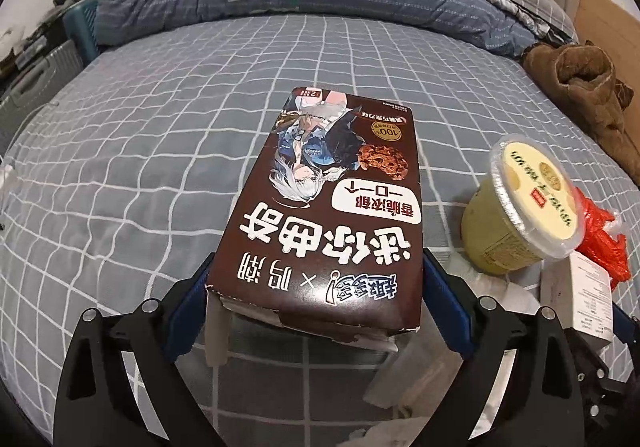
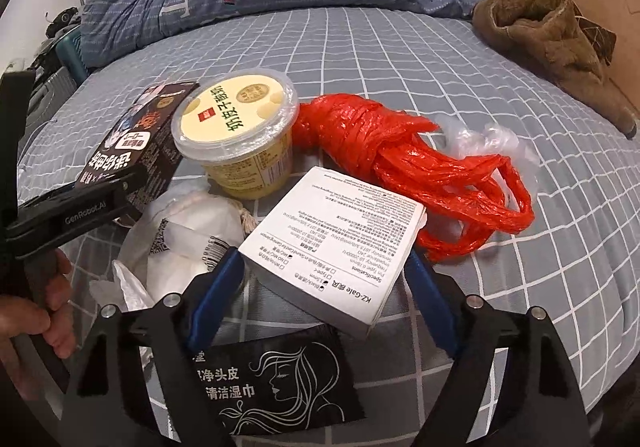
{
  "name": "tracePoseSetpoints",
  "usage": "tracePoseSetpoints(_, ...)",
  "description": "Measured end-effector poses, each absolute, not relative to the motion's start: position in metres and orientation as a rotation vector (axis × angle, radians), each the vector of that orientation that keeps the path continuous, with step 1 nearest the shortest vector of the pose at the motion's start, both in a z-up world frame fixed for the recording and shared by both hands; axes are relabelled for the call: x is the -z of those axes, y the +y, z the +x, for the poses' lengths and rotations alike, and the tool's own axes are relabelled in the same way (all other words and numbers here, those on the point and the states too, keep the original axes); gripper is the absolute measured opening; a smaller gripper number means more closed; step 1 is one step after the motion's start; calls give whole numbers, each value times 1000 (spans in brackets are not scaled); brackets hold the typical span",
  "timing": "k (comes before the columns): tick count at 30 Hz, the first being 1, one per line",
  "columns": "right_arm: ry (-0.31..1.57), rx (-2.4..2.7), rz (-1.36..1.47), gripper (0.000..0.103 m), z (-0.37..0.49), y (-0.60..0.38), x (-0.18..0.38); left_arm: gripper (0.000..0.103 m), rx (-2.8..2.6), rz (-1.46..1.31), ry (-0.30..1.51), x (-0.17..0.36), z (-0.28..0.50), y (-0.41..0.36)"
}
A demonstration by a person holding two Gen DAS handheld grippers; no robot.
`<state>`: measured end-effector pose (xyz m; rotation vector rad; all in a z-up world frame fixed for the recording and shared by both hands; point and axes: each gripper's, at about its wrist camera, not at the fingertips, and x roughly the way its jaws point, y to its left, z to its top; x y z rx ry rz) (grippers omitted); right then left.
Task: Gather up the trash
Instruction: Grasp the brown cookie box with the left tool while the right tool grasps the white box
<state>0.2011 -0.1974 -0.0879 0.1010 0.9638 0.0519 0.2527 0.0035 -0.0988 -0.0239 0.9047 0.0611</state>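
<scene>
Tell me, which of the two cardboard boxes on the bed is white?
The white box, printed with small black text, lies between the right tool's blue fingers. The other, the brown cookie box, sits between the left tool's fingers.

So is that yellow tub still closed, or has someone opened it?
Closed. The yellow tub stands upright on the bed with its clear lid seated all round the rim. Whether anything is inside, I cannot tell.

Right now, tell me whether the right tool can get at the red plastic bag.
Probably not directly. The white box sits between the right tool's fingers, filling the gap, and the red plastic bag lies just beyond it on the bed. Nothing else blocks the way once that box is cleared.
</scene>
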Motion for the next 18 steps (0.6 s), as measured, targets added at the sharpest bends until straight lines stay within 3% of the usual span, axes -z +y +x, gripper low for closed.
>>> tracePoseSetpoints(9,1012,-20,115,80,205,-196,103,96,-83,-19,908,109,258,0)
tracePoseSetpoints(18,968,-18,97,77,201,-195,94,91,-64,-13,885,103,251,-1)
